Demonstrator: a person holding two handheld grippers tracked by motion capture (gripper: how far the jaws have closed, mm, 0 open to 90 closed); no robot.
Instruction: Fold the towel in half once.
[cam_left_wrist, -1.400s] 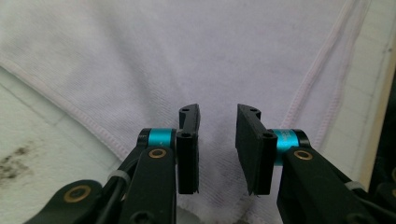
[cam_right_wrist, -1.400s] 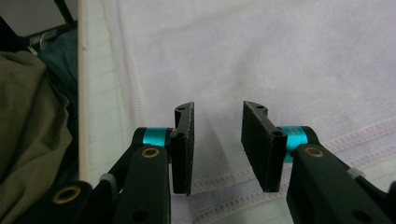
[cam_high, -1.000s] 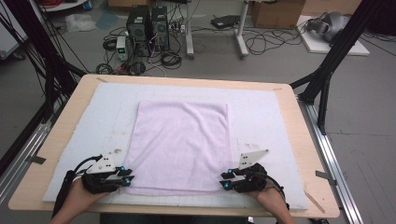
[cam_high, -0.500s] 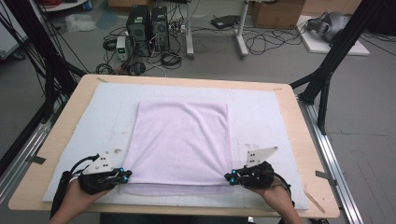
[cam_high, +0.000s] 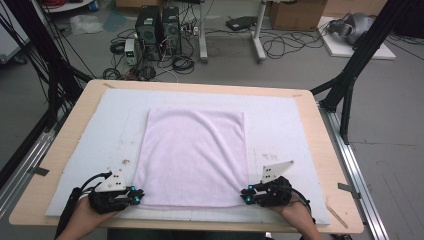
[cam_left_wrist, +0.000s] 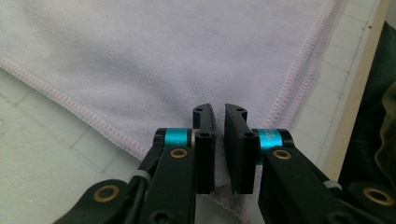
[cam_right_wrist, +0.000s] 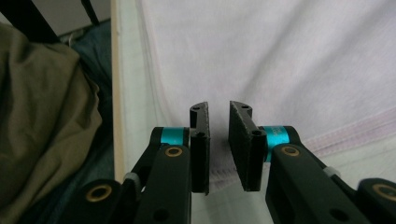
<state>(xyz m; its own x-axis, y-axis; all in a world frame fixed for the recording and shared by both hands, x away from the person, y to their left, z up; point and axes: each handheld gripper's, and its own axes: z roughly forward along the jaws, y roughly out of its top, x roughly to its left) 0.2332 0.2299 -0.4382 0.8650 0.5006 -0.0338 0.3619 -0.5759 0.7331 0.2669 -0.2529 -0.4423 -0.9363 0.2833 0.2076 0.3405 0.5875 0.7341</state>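
Note:
A pale pink towel (cam_high: 195, 155) lies flat on the white mat (cam_high: 280, 115), its near edge close to the front of the table. My left gripper (cam_high: 135, 195) rests at the towel's near left corner. In the left gripper view the jaws (cam_left_wrist: 219, 112) stand a narrow gap apart over the hemmed corner of the towel (cam_left_wrist: 163, 60), having just been opening. My right gripper (cam_high: 245, 195) sits at the near right corner. Its jaws (cam_right_wrist: 218, 109) have likewise just been opening, with the towel (cam_right_wrist: 280, 60) hem under the gap and neither pad pressing on it.
The mat covers most of the wooden table (cam_high: 75, 130). Black frame posts (cam_high: 350, 75) stand at both sides. Computer towers (cam_high: 157, 25) and cables lie on the floor beyond the far edge. The person's clothing (cam_right_wrist: 46, 116) is just past the near table edge.
Both hands have stayed at the towel's near corners, shifting only slightly. The towel lies flat as before.

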